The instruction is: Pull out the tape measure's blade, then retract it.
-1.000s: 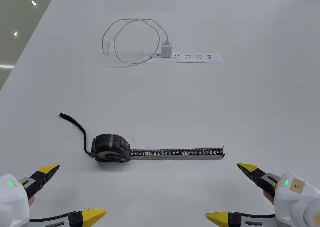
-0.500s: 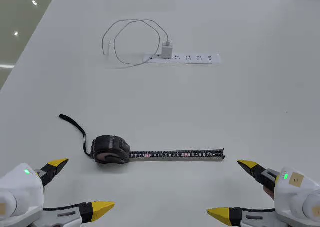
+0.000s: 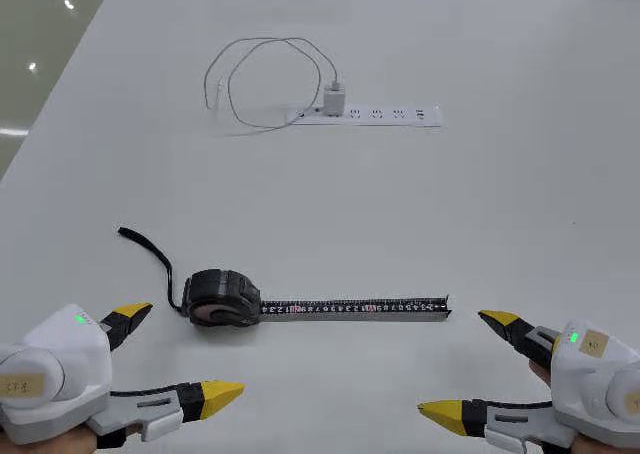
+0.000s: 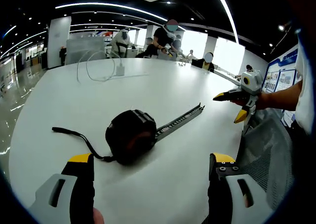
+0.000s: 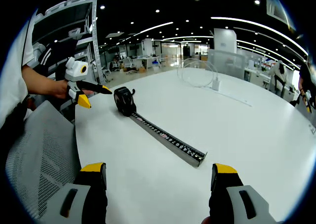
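Head view crops left gripper [image 3: 187, 348] and right gripper [image 3: 455, 362], both agape, near tape measure [image 3: 222, 297].

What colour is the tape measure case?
Rounded tape measure case: black, best in left gripper view.

head view: above the near edge of the white table [image 3: 480, 204], looking forward and down, farthest off | left gripper view: low, close behind the tape measure [image 4: 132, 135] case, facing along its blade [image 4: 180, 121] | right gripper view: low, near the blade tip, facing back toward the case | all three share the tape measure
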Demonstrator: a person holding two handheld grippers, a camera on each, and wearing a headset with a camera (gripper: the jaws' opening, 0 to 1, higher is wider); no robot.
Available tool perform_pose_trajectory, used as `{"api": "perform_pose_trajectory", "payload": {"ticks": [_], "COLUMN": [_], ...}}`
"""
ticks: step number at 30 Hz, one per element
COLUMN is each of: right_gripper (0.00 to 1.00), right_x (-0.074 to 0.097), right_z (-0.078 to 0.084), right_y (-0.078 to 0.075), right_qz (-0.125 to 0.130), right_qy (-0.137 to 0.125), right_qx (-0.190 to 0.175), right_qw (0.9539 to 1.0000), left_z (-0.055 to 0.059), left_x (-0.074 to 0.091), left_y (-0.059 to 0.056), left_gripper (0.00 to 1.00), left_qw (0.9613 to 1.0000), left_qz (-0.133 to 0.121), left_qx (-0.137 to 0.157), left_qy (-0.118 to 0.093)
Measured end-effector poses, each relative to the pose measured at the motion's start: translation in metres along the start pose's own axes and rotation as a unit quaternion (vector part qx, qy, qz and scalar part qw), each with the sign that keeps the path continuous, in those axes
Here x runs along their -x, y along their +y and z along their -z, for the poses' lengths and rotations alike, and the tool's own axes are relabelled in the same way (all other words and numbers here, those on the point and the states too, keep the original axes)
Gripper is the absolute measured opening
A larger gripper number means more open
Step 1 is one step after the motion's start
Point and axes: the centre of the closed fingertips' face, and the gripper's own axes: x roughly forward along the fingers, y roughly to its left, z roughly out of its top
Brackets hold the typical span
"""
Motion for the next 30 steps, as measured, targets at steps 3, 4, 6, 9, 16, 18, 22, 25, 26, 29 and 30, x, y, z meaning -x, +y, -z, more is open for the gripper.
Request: {"api": "perform_pose_trajectory", "payload": {"ticks": [3, 4, 6, 9, 16, 18, 22, 25, 26, 29, 30], "right_gripper": [0.86, 0.86, 0.86, 0.86, 0.86, 0.85, 0.85, 0.85, 0.85, 0.85, 0.85], "right_x": [0.001, 0.001, 0.002, 0.002, 0.003, 0.003, 0.002, 0.001, 0.0, -0.001, -0.001], "right_z": [0.0, 0.0, 0.001, 0.001, 0.001, 0.001, 0.0, -0.001, -0.001, -0.002, -0.002], "right_y": [-0.002, -0.003, -0.006, -0.008, -0.017, -0.018, -0.021, -0.022, -0.022, -0.023, -0.024], "right_qz": [0.002, 0.002, 0.003, 0.004, 0.006, 0.007, 0.005, 0.005, 0.005, 0.004, 0.004], "right_qy": [0.002, 0.002, 0.003, 0.004, 0.008, 0.009, 0.007, 0.006, 0.006, 0.006, 0.006], "right_qx": [0.002, 0.002, 0.002, 0.004, 0.008, 0.008, 0.006, 0.006, 0.007, 0.007, 0.008], "right_qw": [1.0, 1.0, 1.0, 1.0, 0.9999, 0.9999, 0.9999, 1.0, 0.9999, 1.0, 0.9999], "left_z": [-0.002, -0.002, -0.004, -0.007, -0.01, -0.01, -0.014, -0.015, -0.015, -0.017, -0.017], "left_x": [-0.004, -0.005, -0.007, -0.011, -0.017, -0.02, -0.025, -0.029, -0.03, -0.032, -0.032], "left_y": [0.0, 0.001, 0.001, 0.004, 0.004, 0.005, 0.002, 0.002, 0.002, 0.001, 0.001], "left_gripper": [0.95, 0.95, 0.95, 0.94, 0.94, 0.93, 0.93, 0.93, 0.92, 0.92, 0.92], "left_qw": [1.0, 1.0, 1.0, 0.9999, 0.9997, 0.9996, 0.9993, 0.999, 0.9989, 0.9986, 0.9986], "left_qz": [0.0, 0.0, 0.001, -0.001, -0.001, -0.001, 0.001, 0.001, 0.0, 0.0, 0.0], "left_qx": [0.002, 0.003, 0.006, 0.014, 0.02, 0.025, 0.034, 0.041, 0.043, 0.048, 0.049], "left_qy": [-0.001, -0.002, -0.004, -0.009, -0.01, -0.01, -0.015, -0.017, -0.017, -0.021, -0.021]}}
